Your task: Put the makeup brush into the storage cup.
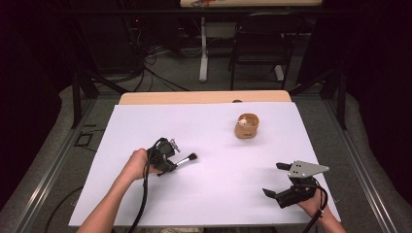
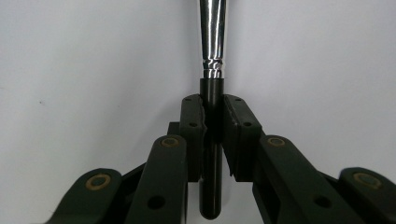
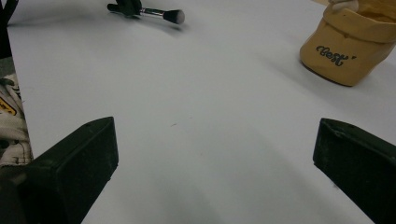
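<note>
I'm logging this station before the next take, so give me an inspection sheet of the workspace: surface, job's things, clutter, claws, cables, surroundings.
Surface: white table top, flat, bare between items.
Job's things: makeup brush with black handle and silver ferrule; tan pouch standing open farther back.
Clutter: nothing seen.
Claws: left claw shut on the brush handle; right claw open, holding nothing.
Cables: one trails from each claw toward the near edge; more lie on the floor beyond.
Surroundings: dark chair behind the table.

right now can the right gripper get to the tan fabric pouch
Probably yes: the right gripper has its jaws open and empty, and bare white table lies between it and the tan fabric pouch.
</note>
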A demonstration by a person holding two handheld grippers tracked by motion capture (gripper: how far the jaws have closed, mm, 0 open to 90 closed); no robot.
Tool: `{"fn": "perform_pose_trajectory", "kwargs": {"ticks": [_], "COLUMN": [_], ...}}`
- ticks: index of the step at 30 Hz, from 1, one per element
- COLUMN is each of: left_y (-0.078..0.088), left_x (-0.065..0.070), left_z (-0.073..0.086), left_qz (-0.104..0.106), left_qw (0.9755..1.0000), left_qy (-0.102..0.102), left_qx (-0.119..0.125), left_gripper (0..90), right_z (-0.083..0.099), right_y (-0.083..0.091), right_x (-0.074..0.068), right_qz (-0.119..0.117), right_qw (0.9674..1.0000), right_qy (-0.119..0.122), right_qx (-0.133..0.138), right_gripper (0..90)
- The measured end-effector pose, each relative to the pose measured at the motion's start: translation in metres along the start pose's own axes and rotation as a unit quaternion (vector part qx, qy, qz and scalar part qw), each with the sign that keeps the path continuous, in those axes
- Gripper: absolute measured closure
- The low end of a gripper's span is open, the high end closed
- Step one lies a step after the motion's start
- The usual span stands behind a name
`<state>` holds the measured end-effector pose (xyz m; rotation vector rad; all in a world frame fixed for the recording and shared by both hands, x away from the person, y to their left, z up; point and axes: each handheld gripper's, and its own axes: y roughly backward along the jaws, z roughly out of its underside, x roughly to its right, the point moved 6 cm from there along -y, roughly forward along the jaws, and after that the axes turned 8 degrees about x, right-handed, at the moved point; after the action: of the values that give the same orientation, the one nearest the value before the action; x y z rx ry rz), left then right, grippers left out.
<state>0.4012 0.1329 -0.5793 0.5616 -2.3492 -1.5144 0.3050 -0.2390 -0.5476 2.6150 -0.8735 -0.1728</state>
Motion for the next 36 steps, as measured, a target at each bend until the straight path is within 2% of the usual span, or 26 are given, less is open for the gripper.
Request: {"fn": "perform_pose_trajectory", "kwargs": {"ticks": [9, 15, 22, 36], "left_y": [0.005, 0.009, 0.011, 0.014], "left_x": [0.002, 0.006, 0.010, 0.016], "left_z": [0.001, 0.003, 0.002, -0.001], "left_qz": [0.003, 0.020, 0.031, 0.031], "left_qw": [0.9999, 0.9993, 0.9983, 0.9955], "left_qy": [0.003, 0.005, 0.011, 0.022], "left_qx": [0.015, 0.031, 0.047, 0.087], "left_gripper": [79.1, 79.2, 79.2, 79.2], "right_z": [0.000, 0.000, 0.000, 0.000], "right_y": [0.000, 0.000, 0.001, 0.001], "right_x": [0.001, 0.000, 0.001, 0.001], "right_qz": [0.002, 0.001, 0.003, 0.004], "right_qw": [1.0000, 1.0000, 1.0000, 1.0000], "right_qy": [0.000, 0.001, -0.001, 0.000], "right_qx": [-0.001, -0.001, -0.001, -0.002], "right_gripper": [0.0, 0.0, 0.0, 0.0]}}
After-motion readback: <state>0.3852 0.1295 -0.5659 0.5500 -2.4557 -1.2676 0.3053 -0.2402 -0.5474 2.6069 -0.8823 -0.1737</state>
